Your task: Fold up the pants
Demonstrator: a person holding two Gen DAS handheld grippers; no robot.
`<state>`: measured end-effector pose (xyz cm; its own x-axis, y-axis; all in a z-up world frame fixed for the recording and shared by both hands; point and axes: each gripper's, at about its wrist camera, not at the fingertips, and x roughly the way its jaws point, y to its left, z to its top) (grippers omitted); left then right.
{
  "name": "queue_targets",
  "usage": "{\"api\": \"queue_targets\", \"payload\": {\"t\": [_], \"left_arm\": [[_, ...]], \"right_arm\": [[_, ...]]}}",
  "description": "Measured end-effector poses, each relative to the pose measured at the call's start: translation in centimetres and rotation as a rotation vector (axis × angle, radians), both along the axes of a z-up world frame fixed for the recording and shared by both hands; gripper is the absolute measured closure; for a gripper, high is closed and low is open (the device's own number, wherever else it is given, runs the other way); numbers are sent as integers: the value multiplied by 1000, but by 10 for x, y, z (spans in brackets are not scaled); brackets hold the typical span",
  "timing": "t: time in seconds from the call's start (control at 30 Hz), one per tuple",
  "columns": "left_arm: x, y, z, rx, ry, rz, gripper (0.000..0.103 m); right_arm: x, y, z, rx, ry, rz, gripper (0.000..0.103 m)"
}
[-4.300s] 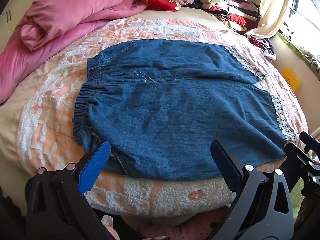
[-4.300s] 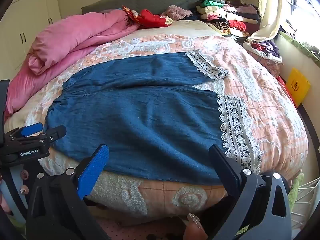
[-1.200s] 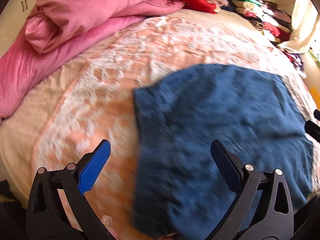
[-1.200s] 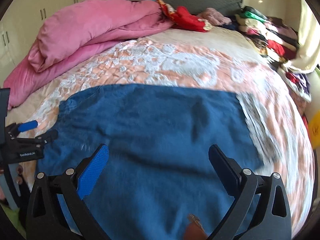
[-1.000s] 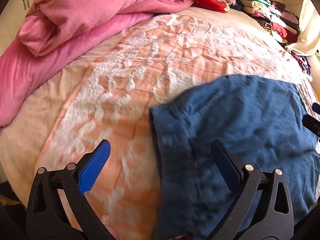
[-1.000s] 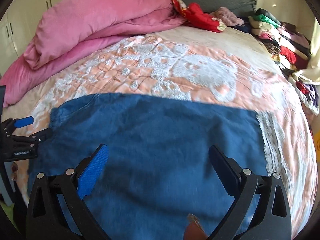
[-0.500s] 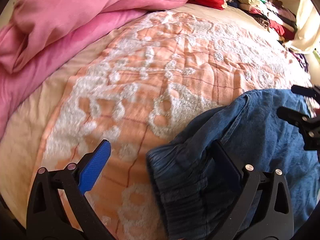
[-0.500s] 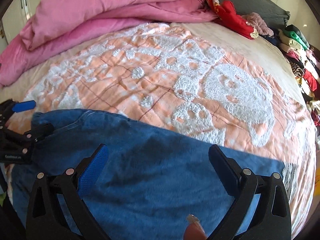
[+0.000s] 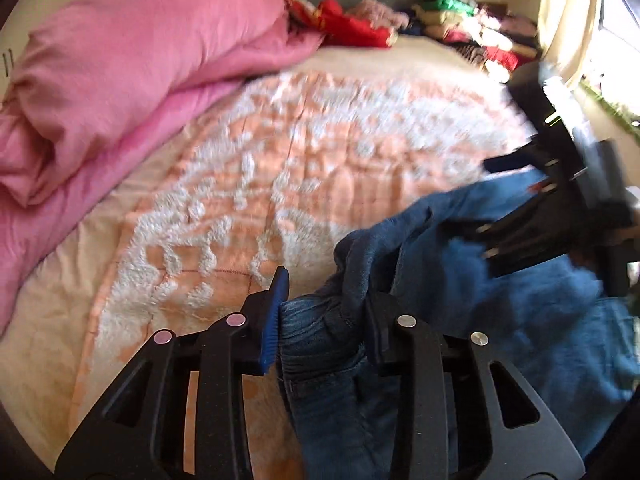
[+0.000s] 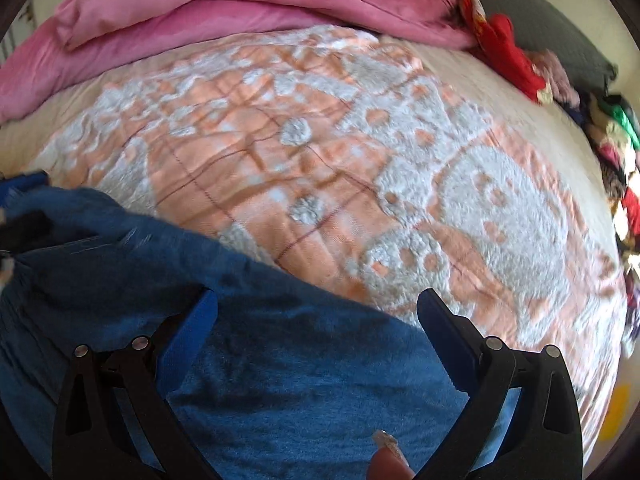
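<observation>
left tongs closing on ribbed denim pants waistband | right tongs seemingly spread

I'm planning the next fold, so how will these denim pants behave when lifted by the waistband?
The denim pants will likely flop: the cloth already bunches and drapes between the closing jaws of the left gripper. They look fairly heavy, thick denim with a gathered waistband. They will probably drag rather than slide on the fuzzy bedspread.

- Bedspread mid-bed: open, free passage fwd of the pants.
- Pink duvet heaped along L side: blocks that edge.
- Clothes pile at far R by headboard: obstructs.
- Right gripper just beside L gripper's path.
</observation>
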<state>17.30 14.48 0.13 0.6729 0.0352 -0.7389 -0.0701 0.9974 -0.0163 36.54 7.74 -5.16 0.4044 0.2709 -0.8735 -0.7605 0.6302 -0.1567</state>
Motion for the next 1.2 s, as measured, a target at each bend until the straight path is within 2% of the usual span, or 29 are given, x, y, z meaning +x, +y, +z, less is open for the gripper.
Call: {"api": "queue_targets", "payload": {"t": [0.1,0.17,0.2,0.27,0.33,0.57,0.87,1.0,1.2], "left_arm": [[-13,-7,9,-28,-30,-12,78],[-19,-10,9,-29,-31,-18,78],[-22,-12,8,-22,-32,-17,78],[-27,-13,7,-20,-33,-13,78],[-32,-11,7,-15,-41,2,78],[-51,-5,12,-18,-89,18,77],[-101,-25,29,-10,-131,-56,77],[-132,-32,27,13,-124,-87,77],[-162,-34,-4,7,-20,-105,77]], "right_arm": [[-9,3,2,9,-31,35,9],[-16,3,4,45,11,69,44],[-21,2,5,59,17,82,50],[-35,-2,8,66,1,105,77],[-45,-9,13,87,-8,95,86],[-92,-56,53,285,4,39,91],[-192,-104,77,399,54,-23,92],[-239,-109,74,414,96,5,92],[-285,-102,38,376,199,18,92]]}}
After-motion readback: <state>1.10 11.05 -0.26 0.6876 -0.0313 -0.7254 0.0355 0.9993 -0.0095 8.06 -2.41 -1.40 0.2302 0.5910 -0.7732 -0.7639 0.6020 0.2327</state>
